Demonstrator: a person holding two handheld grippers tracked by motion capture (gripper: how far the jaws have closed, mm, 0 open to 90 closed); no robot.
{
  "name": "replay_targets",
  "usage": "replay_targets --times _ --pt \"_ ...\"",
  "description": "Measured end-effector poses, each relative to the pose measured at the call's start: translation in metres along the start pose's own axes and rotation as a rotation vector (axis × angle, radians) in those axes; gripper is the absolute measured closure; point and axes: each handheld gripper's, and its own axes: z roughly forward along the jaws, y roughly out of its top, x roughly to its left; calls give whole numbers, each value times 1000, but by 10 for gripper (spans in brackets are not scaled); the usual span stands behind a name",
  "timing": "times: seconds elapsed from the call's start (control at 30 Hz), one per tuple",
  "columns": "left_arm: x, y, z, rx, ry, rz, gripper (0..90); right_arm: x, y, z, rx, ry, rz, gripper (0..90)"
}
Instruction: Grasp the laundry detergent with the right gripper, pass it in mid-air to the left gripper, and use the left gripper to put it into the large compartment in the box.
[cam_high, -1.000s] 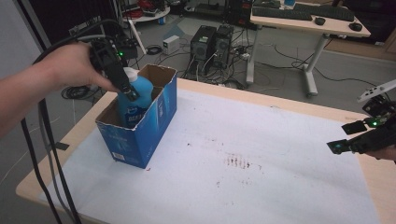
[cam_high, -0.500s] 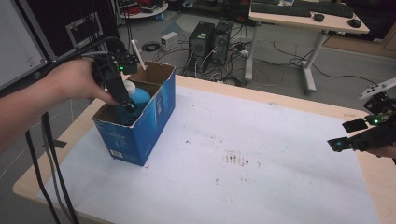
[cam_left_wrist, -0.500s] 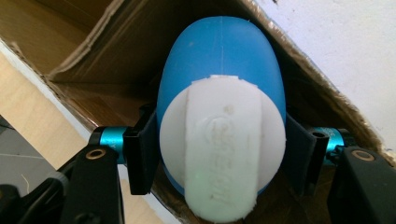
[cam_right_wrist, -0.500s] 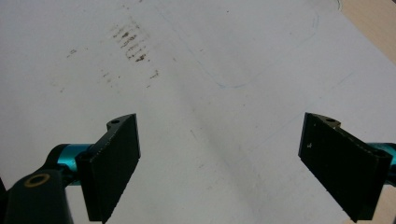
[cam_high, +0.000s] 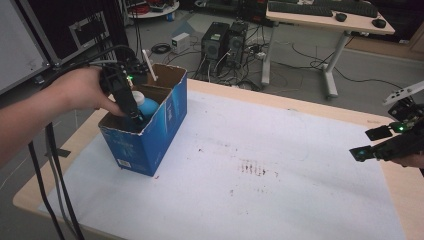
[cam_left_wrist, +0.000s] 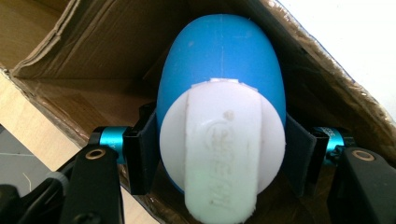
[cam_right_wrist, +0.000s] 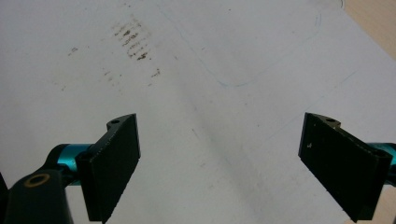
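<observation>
The person's left forearm (cam_high: 30, 117) reaches in from the left edge, bare and nearly level, the hand (cam_high: 82, 90) wrapped around the body of the black left gripper (cam_high: 134, 114). That gripper tilts steeply downward, its jaws pointing down and away from the wrist, a small green light glowing on its top. In the left gripper view its two black pads (cam_left_wrist: 144, 151) press in from both sides on something held between them, so the jaws are clamped. Two dark cables trail from it past the forearm. At the far right the black right gripper (cam_high: 370, 143) hovers low over the bench (cam_high: 300, 200), roughly level and pointing left, jaws spread wide with nothing between them.
</observation>
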Motion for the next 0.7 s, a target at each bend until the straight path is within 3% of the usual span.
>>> replay_targets --times 0.33,0.7 --pt "3 2 0 37 -15 21 381 0 -1 0 3 3 -1 123" --pt "4 3 0 47 -19 22 381 0 -1 0 6 1 0 123"
